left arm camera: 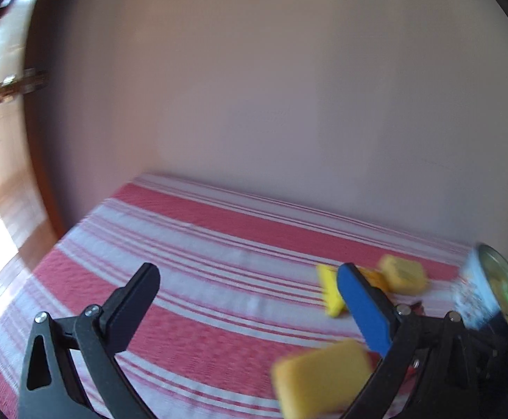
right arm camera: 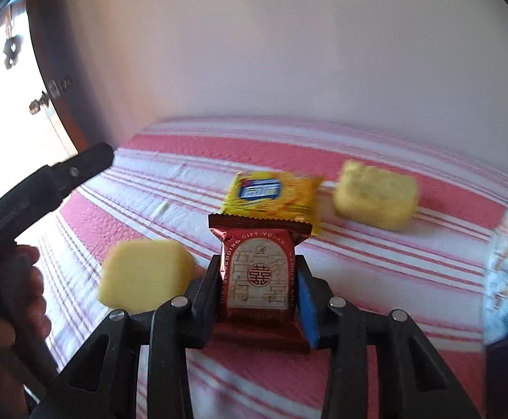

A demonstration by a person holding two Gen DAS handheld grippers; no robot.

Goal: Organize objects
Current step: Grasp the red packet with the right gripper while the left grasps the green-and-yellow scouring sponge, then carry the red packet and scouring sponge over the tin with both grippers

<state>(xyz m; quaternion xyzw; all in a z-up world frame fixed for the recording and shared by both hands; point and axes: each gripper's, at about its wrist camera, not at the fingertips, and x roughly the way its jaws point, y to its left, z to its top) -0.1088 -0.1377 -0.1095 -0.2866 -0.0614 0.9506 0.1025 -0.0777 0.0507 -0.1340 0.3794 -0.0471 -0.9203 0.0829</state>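
Home room, red-and-white striped cloth (right arm camera: 376, 265) on a surface against a plain wall (left arm camera: 271, 87), wooden door (left arm camera: 41, 181)

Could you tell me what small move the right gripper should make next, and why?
Probably carry the red packet toward the can at right: the right gripper is shut on it, while the left gripper is open and empty.

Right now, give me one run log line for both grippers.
left gripper: open, empty, above striped cloth | right gripper: shut on red snack packet | on cloth: yellow packet, two yellow blocks
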